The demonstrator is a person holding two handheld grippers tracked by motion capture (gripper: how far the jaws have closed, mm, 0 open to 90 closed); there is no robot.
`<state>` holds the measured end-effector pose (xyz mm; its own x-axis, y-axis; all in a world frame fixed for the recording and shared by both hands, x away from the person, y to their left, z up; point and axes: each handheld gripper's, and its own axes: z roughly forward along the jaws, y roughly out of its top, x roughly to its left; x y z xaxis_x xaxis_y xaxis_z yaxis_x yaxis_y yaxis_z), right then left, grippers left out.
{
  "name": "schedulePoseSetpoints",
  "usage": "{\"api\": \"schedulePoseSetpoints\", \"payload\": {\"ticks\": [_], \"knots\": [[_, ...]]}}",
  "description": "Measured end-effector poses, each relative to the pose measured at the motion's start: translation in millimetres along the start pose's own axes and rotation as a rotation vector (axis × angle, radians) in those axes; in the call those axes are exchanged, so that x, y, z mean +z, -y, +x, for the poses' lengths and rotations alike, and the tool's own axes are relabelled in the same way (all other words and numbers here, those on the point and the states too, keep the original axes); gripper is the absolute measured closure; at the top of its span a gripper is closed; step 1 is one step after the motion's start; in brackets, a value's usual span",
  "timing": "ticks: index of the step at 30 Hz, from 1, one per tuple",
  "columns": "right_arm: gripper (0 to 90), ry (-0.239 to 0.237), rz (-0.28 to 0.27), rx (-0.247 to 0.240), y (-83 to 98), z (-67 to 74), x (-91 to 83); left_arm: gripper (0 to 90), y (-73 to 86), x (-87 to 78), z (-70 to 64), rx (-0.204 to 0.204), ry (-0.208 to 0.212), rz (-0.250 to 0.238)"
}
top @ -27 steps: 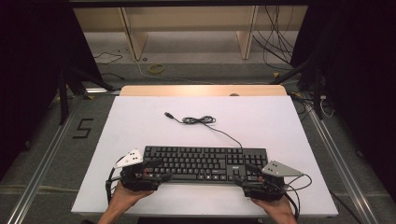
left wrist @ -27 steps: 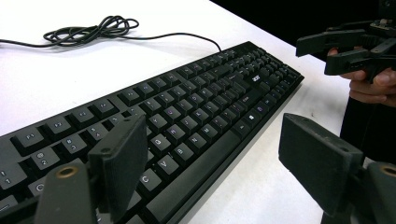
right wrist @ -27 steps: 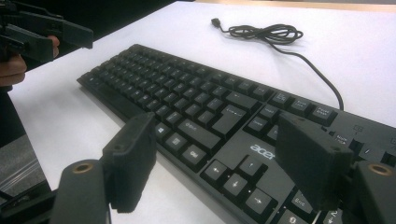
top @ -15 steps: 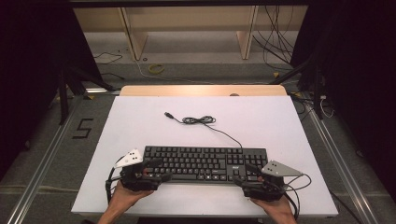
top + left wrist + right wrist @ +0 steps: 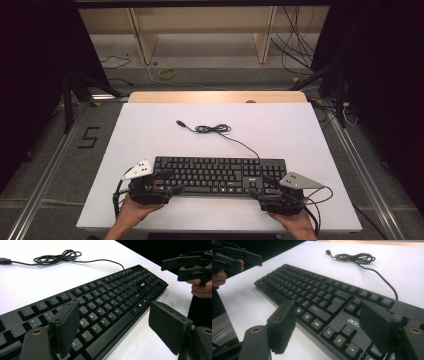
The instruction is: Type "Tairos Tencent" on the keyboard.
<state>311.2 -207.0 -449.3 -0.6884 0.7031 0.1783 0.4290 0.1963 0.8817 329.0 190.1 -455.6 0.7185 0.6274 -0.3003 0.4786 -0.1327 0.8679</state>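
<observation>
Your left claw (image 5: 167, 182) sits at the keyboard's (image 5: 220, 175) near-left corner, your right claw (image 5: 265, 186) at its near-right corner — both spread wide, nothing between the pads, neither pressing on the board.

Key relation: the keyboard's long axis runs left-right across the surface (image 5: 150, 130), parallel to its near edge, and you have one claw at each end. So neither hand is nearer overall; each owns its own end. From either claw the board lies ahead and inward, toward the other hand.

The left gripper view has your left claw (image 5: 112, 327) straddling the front edge by the letter keys — one pad over the keys, the other over bare surface. The right gripper view has your right claw (image 5: 327, 326) likewise, over the arrow-key block. My read: a front-edge pinch needs both claws lower; as they stand they look above the rim.

Farther out, the cable (image 5: 235, 140) leaves the back right of the board and runs to a loose coil (image 5: 212, 128), with the plug (image 5: 181, 123) lying free just beyond. The high view gives you that whole run plus both ends square; the gripper views give pad height over the keys, which it can't.
</observation>
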Motion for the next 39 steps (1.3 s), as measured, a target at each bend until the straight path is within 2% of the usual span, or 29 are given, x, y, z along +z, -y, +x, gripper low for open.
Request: {"api": "schedulePoseSetpoints", "payload": {"ticks": [9,13,26,30,32,36,39], "knots": [[31.7,-0.038,0.0,-0.016,-18.7,7.7,21.2,24.9,-1.0,-4.3,3.3,-0.012,-0.047,-0.006],[31.7,-0.059,0.008,-0.022,-27.5,12.4,34.2,25.6,-0.5,-7.0,6.1,-0.033,-0.064,-0.01],[35.7,-0.069,0.059,-0.033,-42.4,18.6,66.5,29.4,1.5,-15.1,15.1,-0.048,-0.129,0.018],[38.0,-0.066,0.079,-0.033,-45.1,19.7,76.6,33.6,2.2,-17.3,18.2,-0.056,-0.148,0.022],[38.5,-0.065,0.087,-0.032,-46.0,20.0,79.4,34.8,2.8,-18.5,20.5,-0.053,-0.173,0.04],[40.1,-0.07,0.115,-0.032,-49.7,22.3,93.6,43.0,3.9,-20.3,25.2,-0.072,-0.21,0.074],[41.0,-0.071,0.126,-0.035,-50.8,23.8,98.9,47.1,4.5,-20.7,26.8,-0.079,-0.218,0.084]]}}
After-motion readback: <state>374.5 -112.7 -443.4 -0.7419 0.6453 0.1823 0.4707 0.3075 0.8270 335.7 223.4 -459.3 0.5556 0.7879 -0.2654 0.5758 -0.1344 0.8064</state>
